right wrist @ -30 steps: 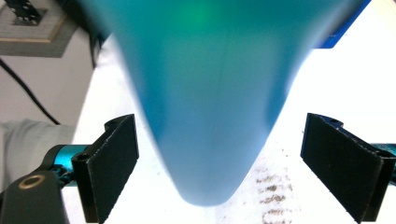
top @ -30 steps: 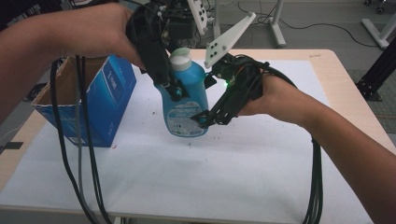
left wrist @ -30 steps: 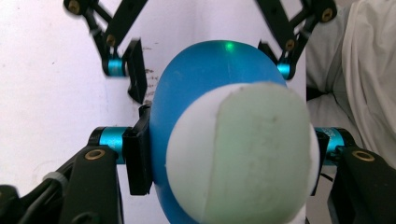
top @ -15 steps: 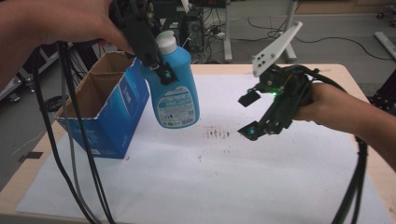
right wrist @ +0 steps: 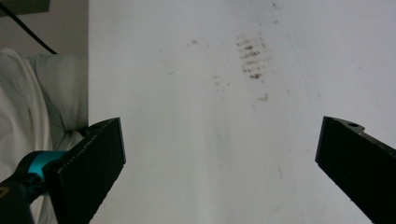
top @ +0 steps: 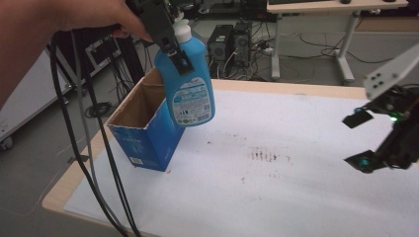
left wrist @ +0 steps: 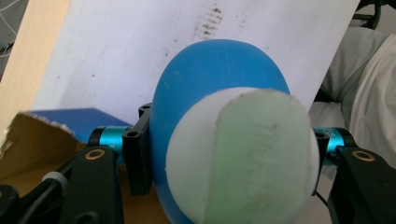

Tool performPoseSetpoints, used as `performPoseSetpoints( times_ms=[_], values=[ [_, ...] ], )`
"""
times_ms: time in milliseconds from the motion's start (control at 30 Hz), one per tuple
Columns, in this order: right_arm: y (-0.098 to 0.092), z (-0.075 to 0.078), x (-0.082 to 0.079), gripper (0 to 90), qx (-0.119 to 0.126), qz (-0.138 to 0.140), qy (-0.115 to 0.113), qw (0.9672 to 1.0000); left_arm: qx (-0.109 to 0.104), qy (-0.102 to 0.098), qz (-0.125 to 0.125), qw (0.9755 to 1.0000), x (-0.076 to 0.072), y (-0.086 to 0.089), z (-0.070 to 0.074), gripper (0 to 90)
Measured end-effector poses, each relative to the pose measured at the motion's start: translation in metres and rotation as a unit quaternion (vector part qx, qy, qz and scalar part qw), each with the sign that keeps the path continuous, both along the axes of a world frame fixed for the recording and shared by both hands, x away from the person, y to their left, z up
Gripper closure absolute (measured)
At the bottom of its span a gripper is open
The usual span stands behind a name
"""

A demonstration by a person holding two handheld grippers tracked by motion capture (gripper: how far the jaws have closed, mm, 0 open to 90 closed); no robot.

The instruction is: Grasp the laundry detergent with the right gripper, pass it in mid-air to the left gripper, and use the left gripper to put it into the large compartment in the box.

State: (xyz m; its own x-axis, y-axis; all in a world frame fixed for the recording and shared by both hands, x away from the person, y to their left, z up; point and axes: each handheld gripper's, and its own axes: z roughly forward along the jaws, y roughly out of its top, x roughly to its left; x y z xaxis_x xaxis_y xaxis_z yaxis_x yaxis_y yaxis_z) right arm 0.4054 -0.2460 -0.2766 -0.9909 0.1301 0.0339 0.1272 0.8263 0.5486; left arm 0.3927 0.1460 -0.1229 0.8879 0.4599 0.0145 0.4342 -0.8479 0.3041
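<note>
Lighting was even and diffuse, with soft shadows on the white table cover (top: 296,197). The bottle cap (left wrist: 243,158) close to the lens appeared blurred. The high view was slightly soft.

Counter (top: 316,91): light wood edge, topped by a white sheet (top: 296,197) with dark smudges (top: 264,155) between the two hand-held grippers. Floor (top: 44,163): grey, below the left hand-held gripper. Beyond it: computer towers (top: 232,44), loose cables (top: 316,49), white-legged desk (top: 346,29). Light: even, indoor.

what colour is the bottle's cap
White cap on the blue bottle; clearest in the high view.
</note>
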Motion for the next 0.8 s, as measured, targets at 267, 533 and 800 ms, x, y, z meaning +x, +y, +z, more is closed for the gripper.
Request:
performPoseSetpoints(
  times_ms=[267, 533, 800],
  values=[
    [-0.018, 0.004, 0.000, 1.0, -0.018, -0.028, -0.016, 0.9993, -0.002, -0.005, 0.044, 0.9990, -0.005, 0.035, 0.017, 38.0],
    [-0.023, 0.006, 0.002, 1.1, -0.022, -0.056, -0.027, 0.9978, 0.002, -0.012, 0.079, 0.9968, -0.011, 0.061, 0.030, 38.1],
    [-0.021, 0.006, 0.001, 1.1, -0.023, -0.049, -0.027, 0.9982, 0.004, -0.019, 0.108, 0.9940, -0.011, 0.083, 0.031, 38.1]
  ],
)
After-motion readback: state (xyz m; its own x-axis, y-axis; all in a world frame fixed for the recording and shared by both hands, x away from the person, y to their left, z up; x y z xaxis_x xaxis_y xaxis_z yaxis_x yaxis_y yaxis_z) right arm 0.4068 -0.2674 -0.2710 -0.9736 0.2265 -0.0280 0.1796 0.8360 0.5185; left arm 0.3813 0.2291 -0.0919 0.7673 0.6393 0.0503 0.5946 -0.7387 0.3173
